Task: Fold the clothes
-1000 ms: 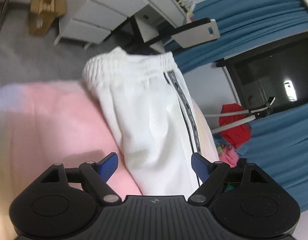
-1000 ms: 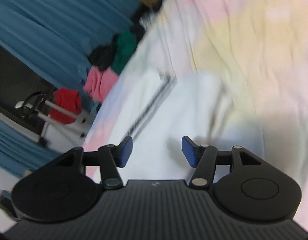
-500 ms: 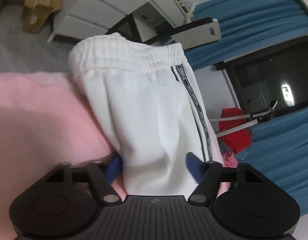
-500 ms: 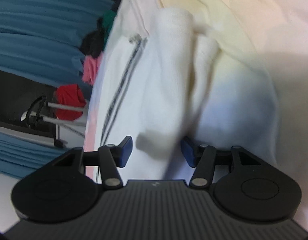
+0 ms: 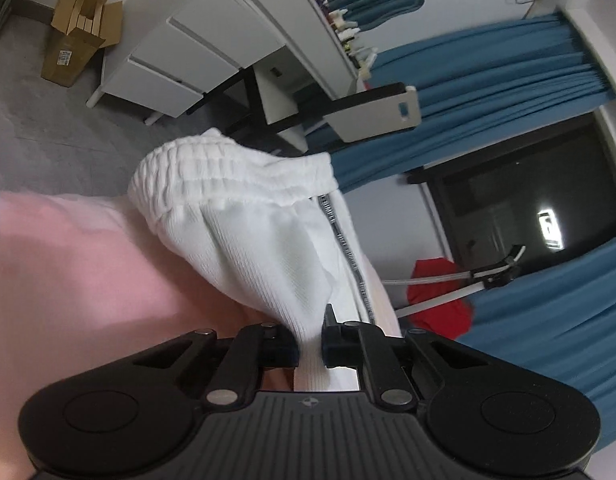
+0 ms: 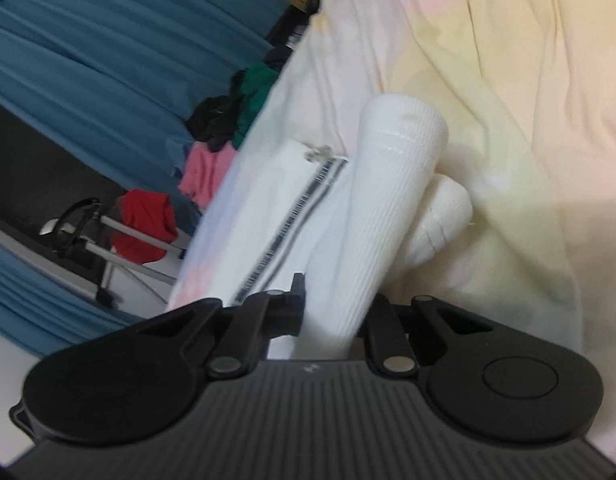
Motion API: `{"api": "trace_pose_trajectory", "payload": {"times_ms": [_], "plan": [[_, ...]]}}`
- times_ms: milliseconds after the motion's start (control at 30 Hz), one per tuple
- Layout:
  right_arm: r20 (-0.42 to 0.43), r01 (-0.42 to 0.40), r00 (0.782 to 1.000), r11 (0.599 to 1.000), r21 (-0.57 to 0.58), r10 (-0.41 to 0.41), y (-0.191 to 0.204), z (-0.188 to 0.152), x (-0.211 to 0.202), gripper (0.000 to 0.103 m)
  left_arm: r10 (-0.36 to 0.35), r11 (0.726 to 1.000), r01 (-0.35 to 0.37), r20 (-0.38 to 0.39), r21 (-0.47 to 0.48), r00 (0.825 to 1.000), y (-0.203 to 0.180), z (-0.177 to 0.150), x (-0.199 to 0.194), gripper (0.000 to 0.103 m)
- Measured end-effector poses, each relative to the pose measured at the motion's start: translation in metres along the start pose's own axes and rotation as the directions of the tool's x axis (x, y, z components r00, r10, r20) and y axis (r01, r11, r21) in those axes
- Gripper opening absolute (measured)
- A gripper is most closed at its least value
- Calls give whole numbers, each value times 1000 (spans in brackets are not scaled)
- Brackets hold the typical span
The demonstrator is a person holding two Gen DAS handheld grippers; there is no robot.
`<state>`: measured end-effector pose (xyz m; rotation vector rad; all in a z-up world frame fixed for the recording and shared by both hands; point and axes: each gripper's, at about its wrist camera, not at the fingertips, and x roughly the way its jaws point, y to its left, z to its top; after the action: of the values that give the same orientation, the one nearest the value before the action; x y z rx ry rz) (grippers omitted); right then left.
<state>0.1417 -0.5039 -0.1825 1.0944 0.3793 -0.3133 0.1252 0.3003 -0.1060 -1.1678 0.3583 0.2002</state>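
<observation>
Trousers (image 5: 268,248) are stretching from the left gripper (image 5: 309,350), whose jaws have just been closing onto white fabric at lower centre, toward the waistband (image 5: 228,172) at upper centre. Right gripper (image 6: 332,312), also just closing, is pinching a leg whose cuff (image 6: 404,124) is pointing to upper right over the bedsheet (image 6: 508,80).

the left gripper (image 5: 309,346) is pinching a bunched fold of the white trousers (image 5: 264,248), its jaws having just been closing on the cloth. the elastic waistband (image 5: 228,176) is lying at the far end on the pink bedsheet (image 5: 76,280), with blue curtains (image 5: 488,80) hanging behind.
</observation>
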Motion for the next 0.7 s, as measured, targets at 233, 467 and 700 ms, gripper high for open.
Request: {"api": "trace_pose_trajectory", "payload": {"times_ms": [233, 467, 700], "plan": [[-18, -7, 1000, 998, 56, 8, -14, 5, -50, 13, 16, 1000, -17, -28, -26, 999, 5, 11, -64, 9], [-48, 23, 999, 986, 162, -15, -53, 10, -81, 12, 229, 970, -217, -117, 112, 966, 14, 4, -93, 10], [-108, 31, 994, 978, 206, -8, -87, 5, -70, 14, 351, 916, -320, -95, 243, 932, 4, -6, -103, 35]]}}
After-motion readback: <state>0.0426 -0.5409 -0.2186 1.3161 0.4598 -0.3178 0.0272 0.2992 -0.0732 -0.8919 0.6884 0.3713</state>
